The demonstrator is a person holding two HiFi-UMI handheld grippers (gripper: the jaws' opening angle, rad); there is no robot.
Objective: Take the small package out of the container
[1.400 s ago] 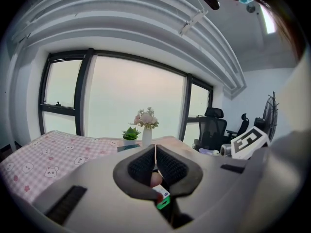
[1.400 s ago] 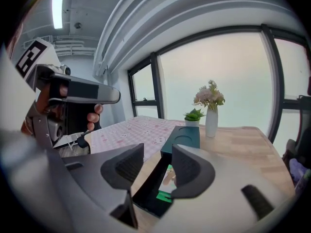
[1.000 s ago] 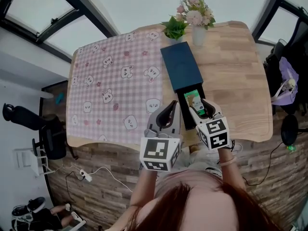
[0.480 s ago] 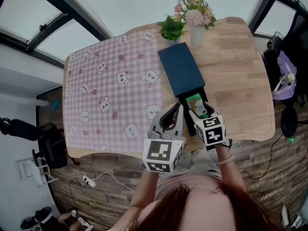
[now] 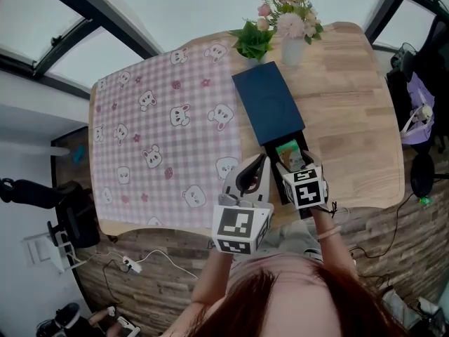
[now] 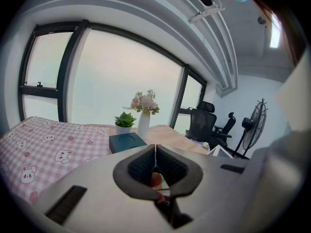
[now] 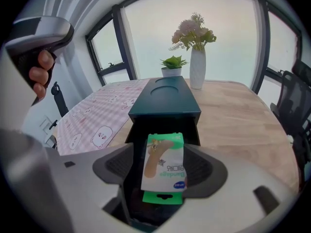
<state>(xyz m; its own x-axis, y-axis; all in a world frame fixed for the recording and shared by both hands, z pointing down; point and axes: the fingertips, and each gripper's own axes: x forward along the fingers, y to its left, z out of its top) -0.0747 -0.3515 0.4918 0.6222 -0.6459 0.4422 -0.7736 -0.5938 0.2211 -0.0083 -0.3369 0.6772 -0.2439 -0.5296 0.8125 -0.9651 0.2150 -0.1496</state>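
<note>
The left tool [image 6: 155,146] sat closed and empty. The right tool [image 7: 163,170], jaws just opened wider, straddled the package [image 7: 164,152] inside the container [image 7: 165,98], ungripped. Closing skewed might snag the container wall or crumple the package.

Wooden table [image 5: 351,104], pink checked cloth with animal prints [image 5: 161,132] over its left part. White vase of flowers [image 5: 293,48] beside small potted plant [image 5: 252,42] at far edge. Black office chair [image 6: 201,120] and fan [image 6: 252,125] beyond.
</note>
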